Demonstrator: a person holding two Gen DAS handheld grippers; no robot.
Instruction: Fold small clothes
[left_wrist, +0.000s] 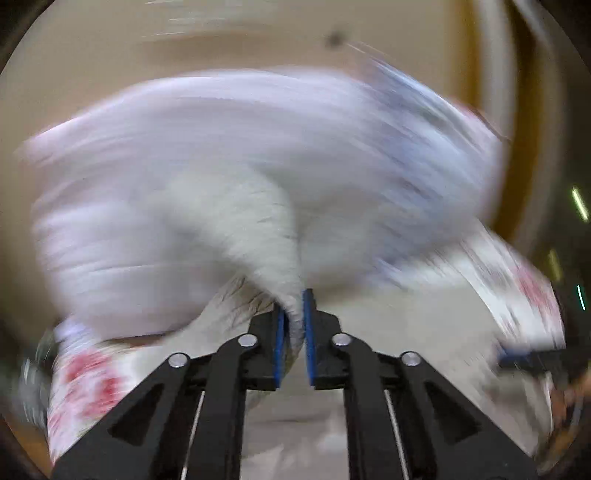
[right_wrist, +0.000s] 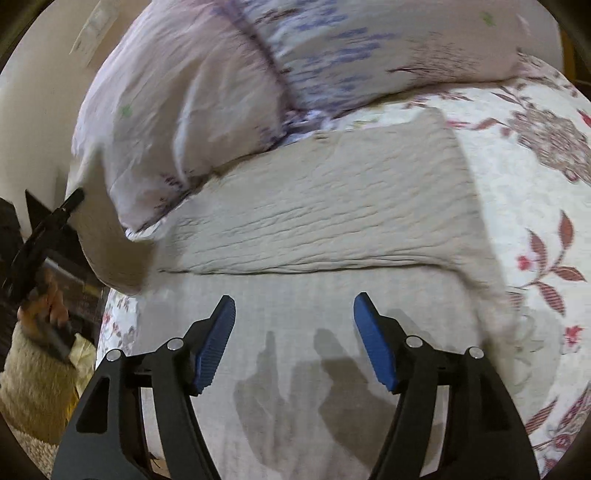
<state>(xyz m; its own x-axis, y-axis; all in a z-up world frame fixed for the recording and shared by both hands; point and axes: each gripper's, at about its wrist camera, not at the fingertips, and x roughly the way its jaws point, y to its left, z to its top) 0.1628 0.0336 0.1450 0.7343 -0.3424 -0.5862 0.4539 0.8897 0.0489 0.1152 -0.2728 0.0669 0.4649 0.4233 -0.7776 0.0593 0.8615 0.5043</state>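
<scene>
Left gripper (left_wrist: 295, 325) pressed together on a bunched edge of pale grey cloth (left_wrist: 236, 221); blue pads (left_wrist: 309, 332) nearly meeting, fabric wedged between them. Right gripper (right_wrist: 294, 343) spread wide, pads apart, holding nothing, hovering above the near, flat part of the cloth (right_wrist: 317, 210); whether touching it, cannot tell.

Left wrist view: heavily motion-blurred. Shows the pinch up close, cloth rising in a ridge from the jaws, a lilac pillow (left_wrist: 221, 147) blurred behind, floral bedspread (left_wrist: 88, 376) at near left and right.

Right wrist view: sharper. Shows cloth laid across the bedspread (right_wrist: 535, 184), far part doubled over the near part with a fold line running left to right. Pillow (right_wrist: 207, 92) at far left, its corner overlapping the cloth. Left gripper (right_wrist: 44, 229) seen at far left edge, held by a hand (right_wrist: 44, 306) in a knitted cuff, cloth's left corner lifted toward it.
</scene>
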